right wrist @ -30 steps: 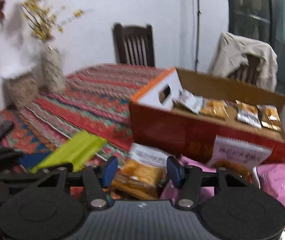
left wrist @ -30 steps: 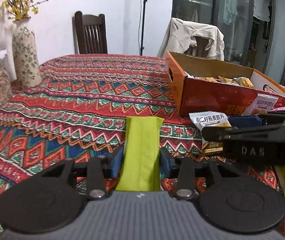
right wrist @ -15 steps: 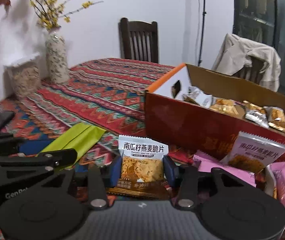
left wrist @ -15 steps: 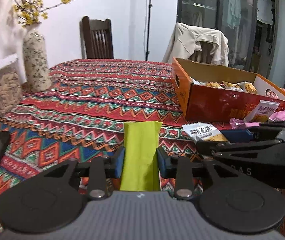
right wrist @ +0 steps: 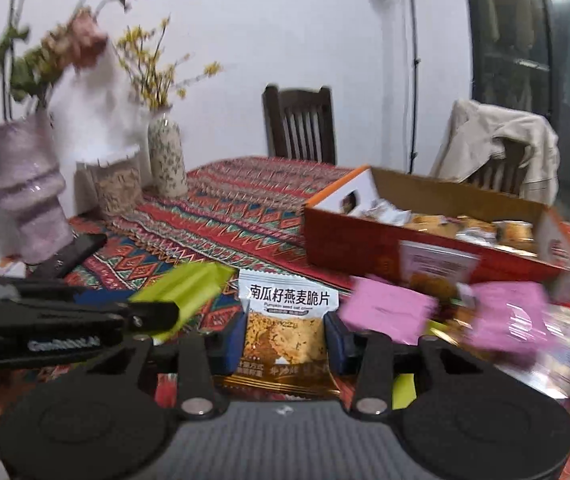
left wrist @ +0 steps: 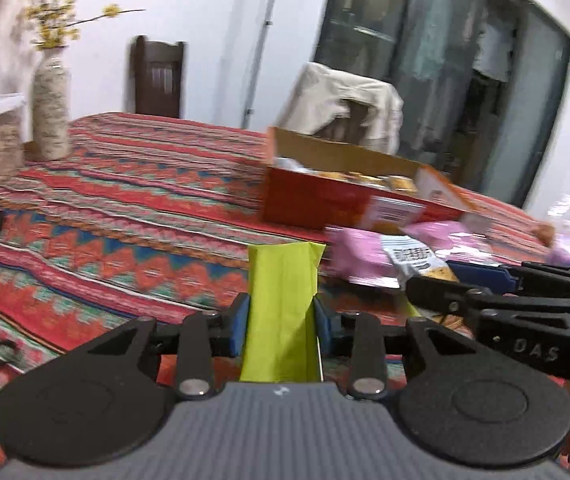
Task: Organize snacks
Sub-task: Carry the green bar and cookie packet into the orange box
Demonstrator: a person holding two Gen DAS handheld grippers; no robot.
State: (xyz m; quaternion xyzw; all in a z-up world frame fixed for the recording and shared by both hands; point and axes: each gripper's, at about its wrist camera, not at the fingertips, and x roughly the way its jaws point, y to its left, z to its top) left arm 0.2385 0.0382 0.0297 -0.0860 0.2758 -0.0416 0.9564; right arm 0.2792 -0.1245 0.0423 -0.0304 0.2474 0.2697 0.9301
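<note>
in the left wrist view, our left gripper [left wrist: 281, 322] is clamped tight on one plain lime-green flat snack packet [left wrist: 281, 312], lifted above the patterned red tablecloth [left wrist: 125, 216]. beyond it, one open orange cardboard box [left wrist: 325, 200] holds several small snacks.

in the right wrist view, our right gripper [right wrist: 285, 338] pinches one white-and-gold oat crisp sachet [right wrist: 287, 328], with two pink packets [right wrist: 389, 310] just beside it on the right.

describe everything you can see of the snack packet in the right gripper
The snack packet is a small sealed foil pouch: white top band with dark Chinese lettering, golden crisps pictured below, brown bottom edge. It stands upright, clamped at both sides by the right gripper, lifted in front of the patterned tablecloth.
</note>
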